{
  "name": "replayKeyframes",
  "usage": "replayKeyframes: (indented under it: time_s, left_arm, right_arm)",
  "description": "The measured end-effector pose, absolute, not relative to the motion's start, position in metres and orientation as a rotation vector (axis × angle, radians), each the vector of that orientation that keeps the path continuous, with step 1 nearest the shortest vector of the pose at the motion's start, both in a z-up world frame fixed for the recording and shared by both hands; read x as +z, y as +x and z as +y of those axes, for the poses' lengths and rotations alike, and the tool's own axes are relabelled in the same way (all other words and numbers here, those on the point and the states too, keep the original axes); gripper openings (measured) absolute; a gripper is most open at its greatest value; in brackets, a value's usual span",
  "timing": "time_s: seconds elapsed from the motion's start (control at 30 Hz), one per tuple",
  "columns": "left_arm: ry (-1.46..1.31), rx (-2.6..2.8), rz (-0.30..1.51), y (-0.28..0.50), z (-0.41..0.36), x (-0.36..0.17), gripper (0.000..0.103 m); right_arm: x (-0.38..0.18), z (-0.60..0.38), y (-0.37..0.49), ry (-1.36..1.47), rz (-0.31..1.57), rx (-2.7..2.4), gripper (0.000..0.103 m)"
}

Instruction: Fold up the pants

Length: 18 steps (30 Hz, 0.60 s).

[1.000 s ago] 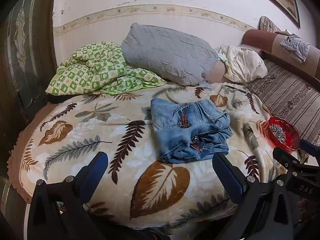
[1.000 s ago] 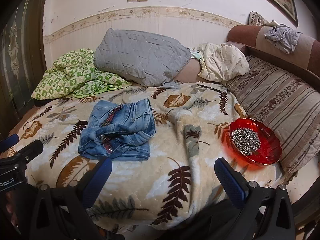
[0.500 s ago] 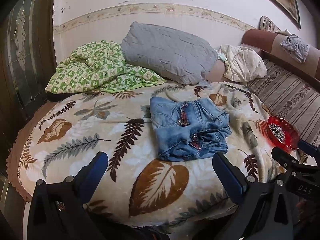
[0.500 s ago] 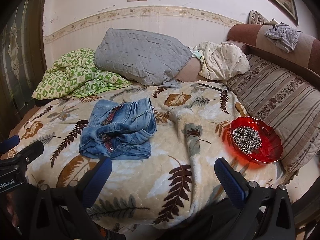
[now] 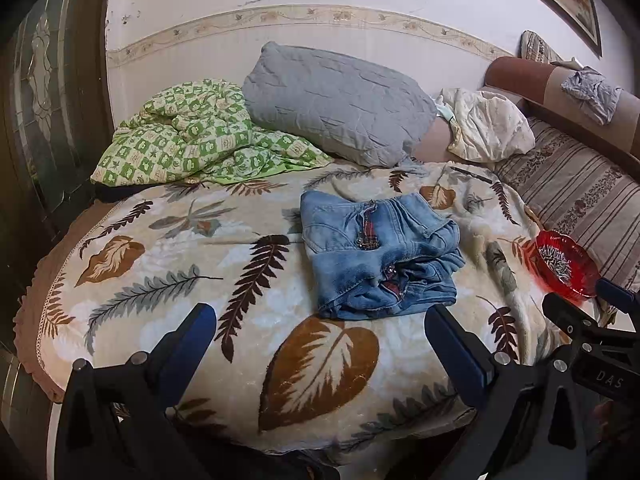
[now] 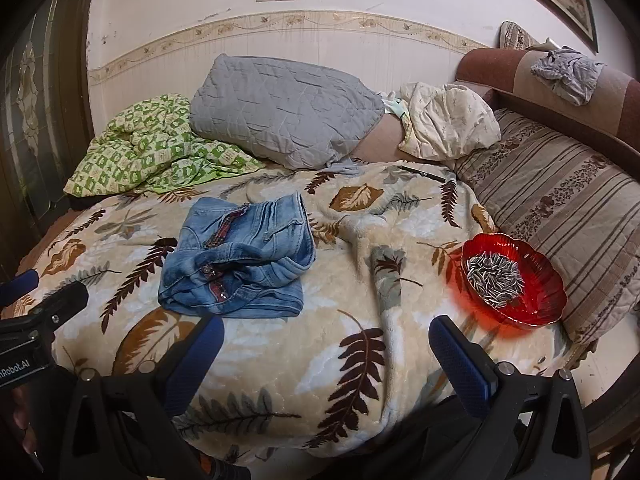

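1. Almost nothing has shifted over the last second: both wrist views keep nearly the same framing, with only a slight drift, and the jeans lie where they lay.
2. Folded into a compact bundle, the jeans [image 5: 380,256] [image 6: 240,256] rest on the leaf-print blanket [image 5: 200,280] [image 6: 360,320] that covers the bed, roughly mid-bed and nearer its front edge than the wall.
3. The left gripper [image 5: 320,332] hovers at the bed's front edge with its jaws spread wide and nothing between them; its right finger tip sits just in front of the bundle's near edge, apart from it.
4. The right gripper [image 6: 326,340] also hangs at the front edge, jaws released and empty, over bare blanket between the jeans and the red bowl.
5. The red bowl [image 5: 566,264] [image 6: 516,280], holding striped seeds, stands near the bed's right edge, just beside a striped cushion [image 6: 560,208].
6. Toward the wall edge lie a green checked quilt [image 5: 188,136] [image 6: 152,152], a grey pillow [image 5: 336,100] [image 6: 280,108] and a cream bundle of cloth [image 6: 444,124].
7. A grey rag [image 6: 568,68] is draped over the brown headboard at the right.
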<state>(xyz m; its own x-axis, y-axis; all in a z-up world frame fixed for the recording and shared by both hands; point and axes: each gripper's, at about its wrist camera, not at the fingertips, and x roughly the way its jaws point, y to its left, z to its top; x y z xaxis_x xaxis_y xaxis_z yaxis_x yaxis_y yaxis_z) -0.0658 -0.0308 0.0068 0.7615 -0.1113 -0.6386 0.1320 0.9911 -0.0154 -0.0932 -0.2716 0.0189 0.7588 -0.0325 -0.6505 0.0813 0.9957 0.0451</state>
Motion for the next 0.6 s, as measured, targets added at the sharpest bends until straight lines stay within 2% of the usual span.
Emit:
replayKeyframes:
  time_s: [0.6]
  left_arm:
    - [0.033,-0.133,0.693,-0.0669,-0.0342,0.0061,0.103]
  right_arm:
    - [0.0184,-0.2715,-0.0926,0.069,0.709,-0.059,0.103]
